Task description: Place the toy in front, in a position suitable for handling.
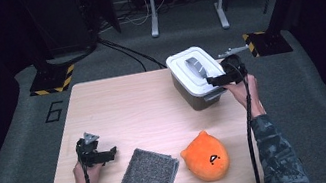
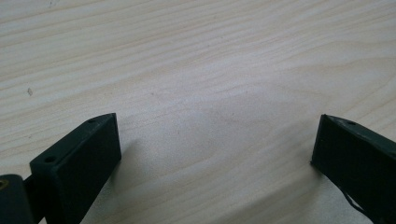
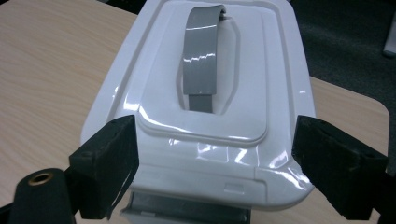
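Right gripper view: right gripper [image 3: 215,135] at wide opening, nothing pinched, one pad off each long side of the white lid [image 3: 205,112] at its near end; cannot tell if the pads graze the lid edges. Grey handle [image 3: 201,56] on the lid's midline, farther ahead of the jaws, arched up at its far end. Grey latch [image 3: 187,210] just under the lid's near lip, below and between the pads. Judged step: lining up on the lid end of the storage box [image 1: 193,73] before a grip. To do well: keep the jaws centred on the handle line; hold them level with the lid rim, not tilted; close evenly so that both pads meet the glossy plastic together; expect slip on that surface, so seat on the rim's step and not on the rounded corner. Avoid pushing the box along, since it stands near the far right corner of the table [image 1: 128,107]. High view: box at far right, right gripper [image 1: 217,80] at its right end. Left gripper [image 1: 111,153] at near left, well apart from the box, jaws wide over bare wood, empty. Grey mat [image 1: 149,173] and orange plush [image 1: 206,156] along the near edge, not involved.
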A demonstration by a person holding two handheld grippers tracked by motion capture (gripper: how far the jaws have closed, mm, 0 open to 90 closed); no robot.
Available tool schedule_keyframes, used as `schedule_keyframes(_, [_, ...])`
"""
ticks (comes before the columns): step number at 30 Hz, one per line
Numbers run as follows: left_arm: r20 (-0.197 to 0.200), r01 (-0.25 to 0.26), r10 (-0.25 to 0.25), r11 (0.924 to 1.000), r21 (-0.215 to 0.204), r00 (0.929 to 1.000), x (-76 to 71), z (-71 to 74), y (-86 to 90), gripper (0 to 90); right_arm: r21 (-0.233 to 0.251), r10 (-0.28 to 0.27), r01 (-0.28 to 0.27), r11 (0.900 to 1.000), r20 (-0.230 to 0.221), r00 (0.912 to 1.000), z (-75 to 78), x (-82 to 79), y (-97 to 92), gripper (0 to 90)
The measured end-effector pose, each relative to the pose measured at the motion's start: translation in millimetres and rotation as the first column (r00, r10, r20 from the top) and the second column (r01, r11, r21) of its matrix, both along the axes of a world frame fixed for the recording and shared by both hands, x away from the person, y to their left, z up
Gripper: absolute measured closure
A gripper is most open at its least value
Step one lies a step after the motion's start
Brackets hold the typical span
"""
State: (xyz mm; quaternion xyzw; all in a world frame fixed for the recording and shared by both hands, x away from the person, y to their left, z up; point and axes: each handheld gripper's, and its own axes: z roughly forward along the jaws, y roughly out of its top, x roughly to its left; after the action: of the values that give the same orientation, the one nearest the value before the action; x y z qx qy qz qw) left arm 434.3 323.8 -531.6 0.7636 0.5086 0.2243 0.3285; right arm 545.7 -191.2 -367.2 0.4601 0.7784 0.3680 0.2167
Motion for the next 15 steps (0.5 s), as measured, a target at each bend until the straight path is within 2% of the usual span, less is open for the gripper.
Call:
schedule_keyframes(2, [0.000, 0.000, 0.000, 1.0000, 0.000, 1.0000, 0.0, 0.0, 0.0, 0.8, -0.016, -0.009, 0.009, 0.9998, 0.014, 0.9999, -1.2, 5.1, 4.1, 18.7])
schedule_keyframes(5, [0.000, 0.000, 0.000, 1.0000, 0.000, 1.0000, 0.0, 0.0, 0.0, 0.8, 0.003, -0.008, 0.008, 1.0000, 0.002, 1.0000, -3.2, 11.6, 9.7, 24.3])
schedule_keyframes(9, [0.000, 0.000, 0.000, 1.0000, 0.000, 1.0000, 0.0, 0.0, 0.0, 0.8, 0.005, -0.007, 0.007, 1.0000, 0.003, 1.0000, -5.1, 20.7, 15.0, 33.4])
schedule_keyframes(10, [0.000, 0.000, 0.000, 1.0000, 0.000, 1.0000, 0.0, 0.0, 0.0, 0.8, 0.005, -0.007, 0.007, 1.0000, 0.003, 1.0000, -5.1, 20.7, 15.0, 33.4])
schedule_keyframes(11, [0.000, 0.000, 0.000, 1.0000, 0.000, 1.0000, 0.0, 0.0, 0.0, 0.8, 0.014, -0.021, 0.020, 0.9997, 0.007, 0.9998, -5.7, 23.8, 19.4, 38.1])
schedule_keyframes(12, [0.000, 0.000, 0.000, 1.0000, 0.000, 1.0000, 0.0, 0.0, 0.0, 0.8, -0.002, -0.009, 0.009, 1.0000, 0.018, 0.9998, -6.8, 25.7, 19.9, 39.3])
schedule_keyframes(14, [0.000, 0.000, 0.000, 1.0000, 0.000, 1.0000, 0.0, 0.0, 0.0, 0.8, -0.001, -0.013, 0.013, 0.9999, 0.018, 0.9998, -8.1, 27.1, 22.4, 41.4])
schedule_keyframes(15, [0.000, 0.000, 0.000, 1.0000, 0.000, 1.0000, 0.0, 0.0, 0.0, 0.8, -0.011, -0.022, 0.022, 0.9997, 0.009, 0.9997, -10.8, 29.2, 25.9, 45.2])
